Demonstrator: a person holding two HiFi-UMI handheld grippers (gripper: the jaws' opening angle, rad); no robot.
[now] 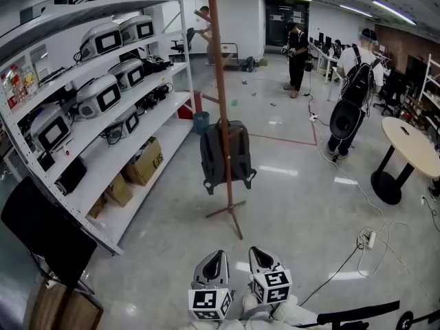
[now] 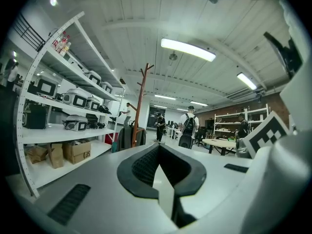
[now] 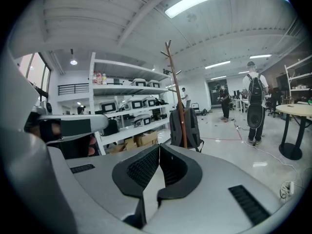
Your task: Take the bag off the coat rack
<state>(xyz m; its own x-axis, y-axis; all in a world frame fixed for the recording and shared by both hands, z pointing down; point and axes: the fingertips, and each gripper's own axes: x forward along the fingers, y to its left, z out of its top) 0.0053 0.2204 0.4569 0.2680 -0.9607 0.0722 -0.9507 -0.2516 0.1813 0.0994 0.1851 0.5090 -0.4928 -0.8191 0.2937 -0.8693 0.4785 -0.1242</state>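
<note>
Two tools, left [image 1: 217,256] and right [image 1: 258,253], both clenched on nothing, sit low at the near edge; bag [image 1: 238,151] hangs on the coat rack [image 1: 218,60] ahead, well apart; bare floor [image 1: 295,205] lies between; shelving [image 1: 102,163] flanks the left, a round desk [image 1: 412,150] the far right.

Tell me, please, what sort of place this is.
Probably an open-plan lab or workshop: metal shelves loaded with screen-fronted devices and cardboard boxes, with computer desks at the far end.
</note>
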